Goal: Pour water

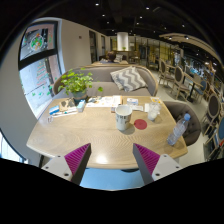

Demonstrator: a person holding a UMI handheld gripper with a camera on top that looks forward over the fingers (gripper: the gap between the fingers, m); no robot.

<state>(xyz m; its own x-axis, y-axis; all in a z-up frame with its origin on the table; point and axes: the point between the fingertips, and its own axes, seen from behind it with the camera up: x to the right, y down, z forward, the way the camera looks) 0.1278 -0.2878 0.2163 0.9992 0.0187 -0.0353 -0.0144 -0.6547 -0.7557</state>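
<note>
tool (111,160) open, empty, lower centre | metal cup (123,118) mid-frame on bench (90,135), contents unseen | water bottle (178,129) right, bench edge

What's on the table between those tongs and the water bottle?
In the gripper view, the open tongs hover at the table's near edge. Toward the bottle, standing at the table's edge, the wood is bare; a red coaster and cup sit farther in.

Tongs (110,160) bases cut off; cup (123,118) contents indiscernible.
</note>
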